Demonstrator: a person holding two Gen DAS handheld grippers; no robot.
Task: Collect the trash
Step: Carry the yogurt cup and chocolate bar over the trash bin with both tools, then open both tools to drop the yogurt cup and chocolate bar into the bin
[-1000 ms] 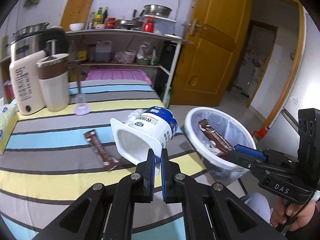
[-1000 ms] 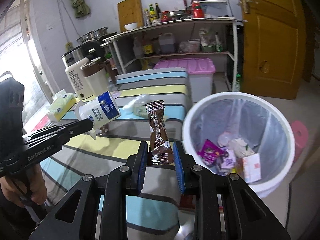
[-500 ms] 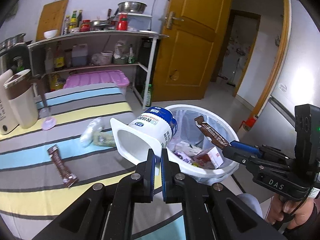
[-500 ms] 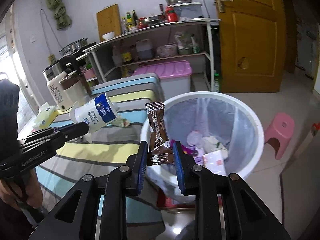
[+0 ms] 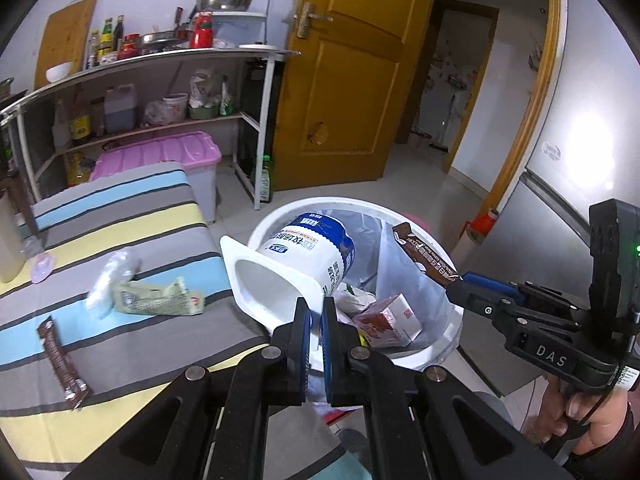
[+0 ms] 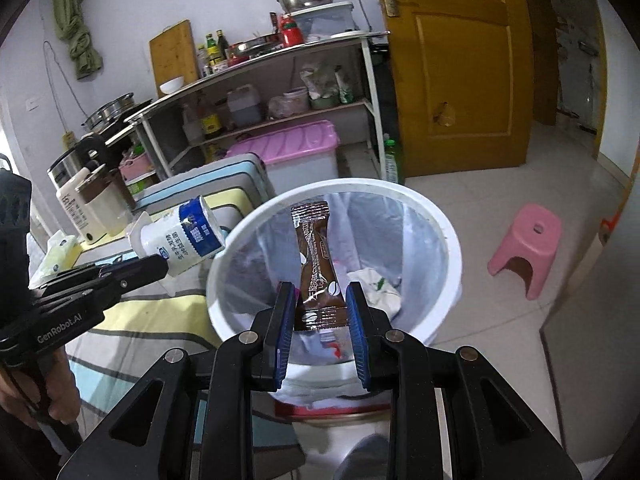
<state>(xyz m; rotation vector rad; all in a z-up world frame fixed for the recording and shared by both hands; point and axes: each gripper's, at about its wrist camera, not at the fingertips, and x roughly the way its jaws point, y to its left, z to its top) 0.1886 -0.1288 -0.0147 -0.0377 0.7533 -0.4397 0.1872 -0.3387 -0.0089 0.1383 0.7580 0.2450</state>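
Trash held in both tools hangs over the white bin [image 6: 448, 240], a round plastic pail lined with a thin clear bag and already holding crumpled paper and a small red-and-white carton [image 5: 390, 316]. A white yogurt cup [image 5: 304, 256] with a blue band lies on its side, its square rim pinched between the closed jaws of the left gripper [image 5: 316, 320], at the bin's near-left edge. A glossy brown coffee sachet [image 6: 318, 268], long and flat with crimped ends, stands upright in the right gripper [image 6: 320, 312], clamped at its lower end above the bin's opening. Both tools tilt downward, each on a pistol grip held by a hand [image 5: 592, 416]. Left of the bin, on the striped cloth [image 5: 132, 220], lie another brown sachet [image 5: 60, 360], a green wrapper [image 5: 156, 300] and a crumpled clear bag [image 5: 112, 272].
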